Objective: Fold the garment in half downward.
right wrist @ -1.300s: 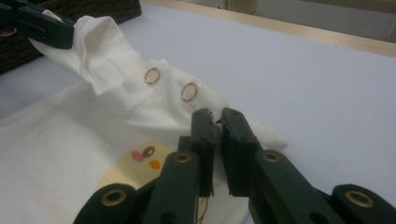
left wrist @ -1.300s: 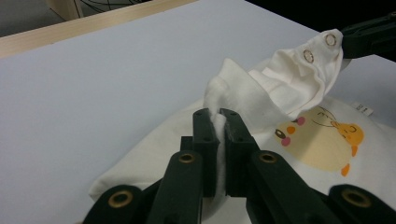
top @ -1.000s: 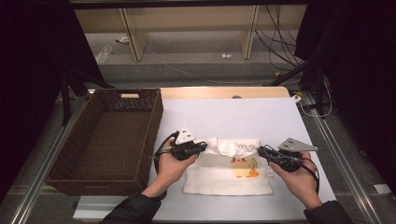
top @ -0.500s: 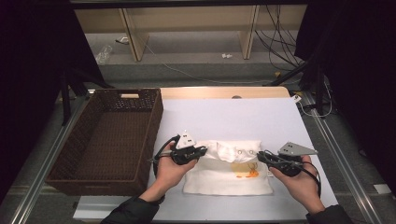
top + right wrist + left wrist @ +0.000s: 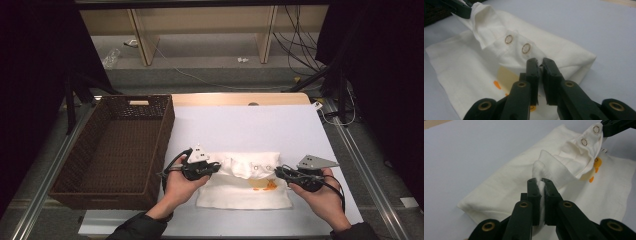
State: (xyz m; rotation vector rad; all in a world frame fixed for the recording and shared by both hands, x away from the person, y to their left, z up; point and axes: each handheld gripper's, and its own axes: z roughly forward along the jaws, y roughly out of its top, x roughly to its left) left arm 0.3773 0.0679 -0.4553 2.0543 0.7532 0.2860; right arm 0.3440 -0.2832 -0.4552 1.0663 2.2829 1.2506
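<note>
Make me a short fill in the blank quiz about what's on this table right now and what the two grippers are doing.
1. Both grippers pinch a white ____ with snap buttons.
2. The left gripper has its fingers ____ on the fabric.
3. The brown wicker basket stands to the ____ of the garment.
4. The print on the garment is ____ in colour.

Missing words: garment; shut; left; orange

High view above table [image 5: 250, 125] looking forward-down, gripper views close, facing each other across garment [image 5: 245, 185]

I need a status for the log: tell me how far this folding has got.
Done: the white garment lies partly folded on the table. In hand: the left gripper and right gripper each pinch its snap-button flap. Left: finishing the fold, and probably moving it to the basket.
</note>
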